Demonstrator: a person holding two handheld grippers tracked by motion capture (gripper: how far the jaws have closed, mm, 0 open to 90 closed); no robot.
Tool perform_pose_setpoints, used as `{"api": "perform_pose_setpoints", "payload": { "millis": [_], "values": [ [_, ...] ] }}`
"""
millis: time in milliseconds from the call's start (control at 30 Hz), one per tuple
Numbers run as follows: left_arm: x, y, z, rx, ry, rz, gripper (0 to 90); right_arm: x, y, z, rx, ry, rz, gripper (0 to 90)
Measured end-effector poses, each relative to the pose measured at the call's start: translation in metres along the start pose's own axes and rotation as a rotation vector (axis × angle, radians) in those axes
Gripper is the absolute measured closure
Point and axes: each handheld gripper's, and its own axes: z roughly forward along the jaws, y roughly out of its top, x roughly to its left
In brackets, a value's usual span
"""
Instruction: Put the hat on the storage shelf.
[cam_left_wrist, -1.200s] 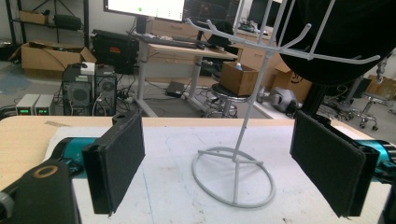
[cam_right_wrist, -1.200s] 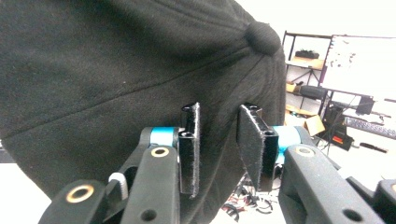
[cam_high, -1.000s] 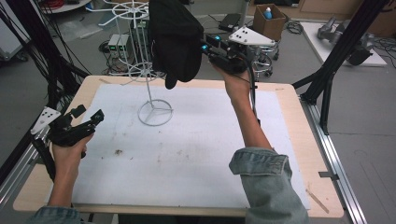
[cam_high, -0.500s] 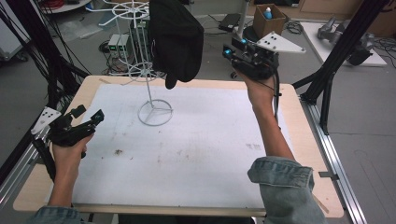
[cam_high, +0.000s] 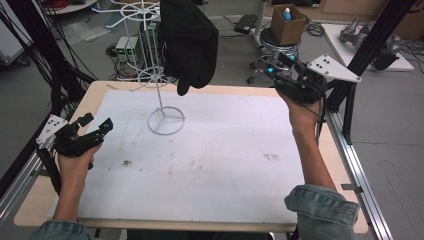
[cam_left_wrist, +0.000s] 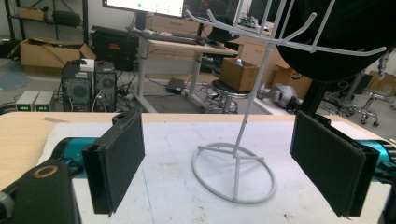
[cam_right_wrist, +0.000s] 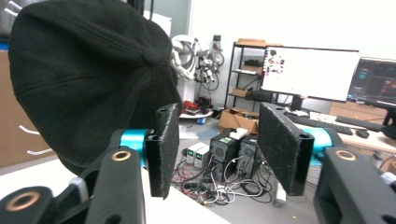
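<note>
A black cap (cam_high: 189, 42) hangs on a white wire stand (cam_high: 166, 120) at the back of the table's white mat (cam_high: 225, 165). My right gripper (cam_high: 280, 62) is held up at the table's back right, apart from the cap. In the right gripper view its jaws (cam_right_wrist: 217, 149) have just been opening, with nothing between them, and the cap (cam_right_wrist: 93, 79) hangs to their left. My left gripper (cam_high: 97, 122) hovers over the mat's left edge and points at the stand. Its jaws (cam_left_wrist: 219, 163) stand wide open around empty air, with the stand's ring base (cam_left_wrist: 233, 175) beyond them.
Black frame posts (cam_high: 372, 45) rise at the table's right and left sides. A cardboard box (cam_high: 287, 22) sits on a stool behind the table, and computer cases (cam_high: 127, 47) stand on the floor at the back left. The mat's front half is bare apart from some smudges.
The right gripper has drawn away from the cap toward the right, and its jaws have parted. The cap stays on the stand. The left gripper has kept still.
</note>
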Motion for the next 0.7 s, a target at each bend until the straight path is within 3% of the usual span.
{"api": "perform_pose_setpoints", "payload": {
  "millis": [233,333,400,433,633,700],
  "values": [
    [0.002,0.000,0.000,0.001,0.008,-0.003,17.9,-0.009,-0.019,-0.024,-0.007,-0.053,0.049,34.8],
    [0.002,0.000,0.002,-0.004,0.009,-0.007,17.9,-0.011,-0.033,-0.040,-0.006,-0.104,0.050,27.1],
    [0.003,-0.001,0.004,-0.003,0.008,-0.008,17.9,-0.013,-0.036,-0.044,0.000,-0.113,0.055,25.7],
    [0.003,-0.001,0.005,-0.003,0.010,-0.010,17.9,-0.015,-0.043,-0.054,0.010,-0.143,0.055,23.0],
    [0.003,-0.002,0.005,0.004,0.013,-0.005,17.9,-0.020,-0.060,-0.076,0.013,-0.166,0.082,16.2],
    [0.002,-0.002,0.005,0.003,0.015,-0.003,17.8,-0.020,-0.067,-0.081,0.019,-0.176,0.066,13.8]
  ]
}}
